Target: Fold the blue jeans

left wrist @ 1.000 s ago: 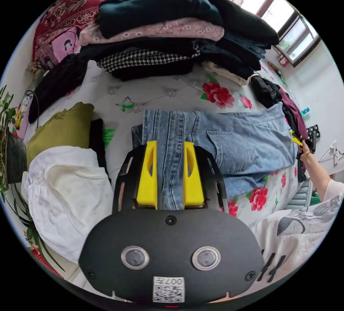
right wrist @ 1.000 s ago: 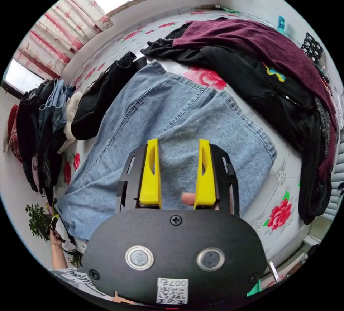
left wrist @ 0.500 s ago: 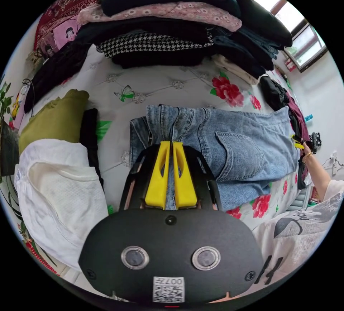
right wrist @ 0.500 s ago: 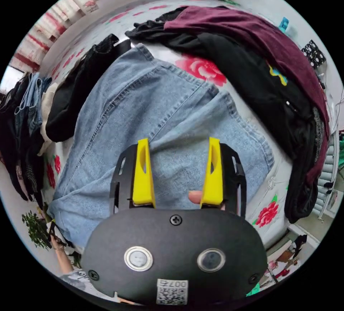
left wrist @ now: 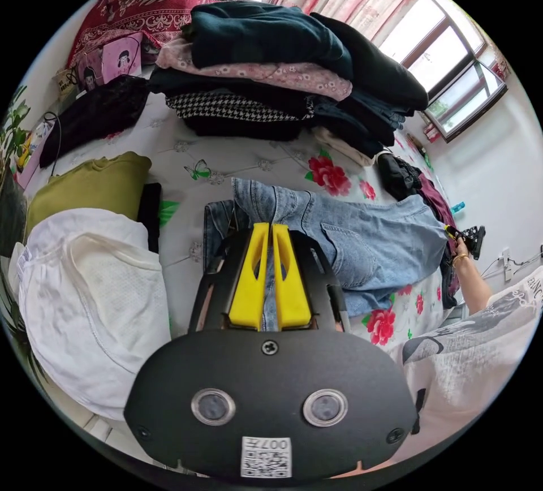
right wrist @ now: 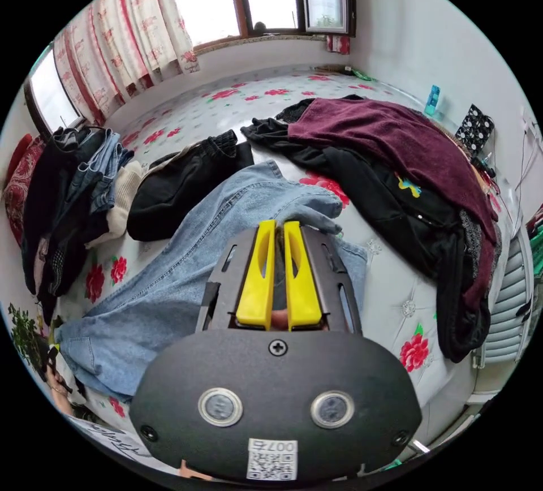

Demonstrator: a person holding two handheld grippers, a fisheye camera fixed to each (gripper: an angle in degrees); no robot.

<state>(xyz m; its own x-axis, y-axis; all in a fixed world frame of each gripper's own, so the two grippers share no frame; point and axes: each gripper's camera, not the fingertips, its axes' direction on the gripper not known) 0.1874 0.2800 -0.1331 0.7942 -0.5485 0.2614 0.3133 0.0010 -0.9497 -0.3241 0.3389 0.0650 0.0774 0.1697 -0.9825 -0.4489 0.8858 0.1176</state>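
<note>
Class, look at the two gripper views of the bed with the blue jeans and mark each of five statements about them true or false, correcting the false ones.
1. The left gripper is shut on the blue jeans. True.
2. The right gripper stands wide open above the jeans. False: its jaws are closed on the denim, which bunches up at their tips.
3. A maroon garment lies over black clothes on the floral bedsheet. True.
4. The stack of folded clothes has a white garment on top. False: a dark teal one is on top; the white garment lies apart, next to an olive green one.
5. The jeans are already folded into a small square. False: they stretch long between the grippers.
</note>
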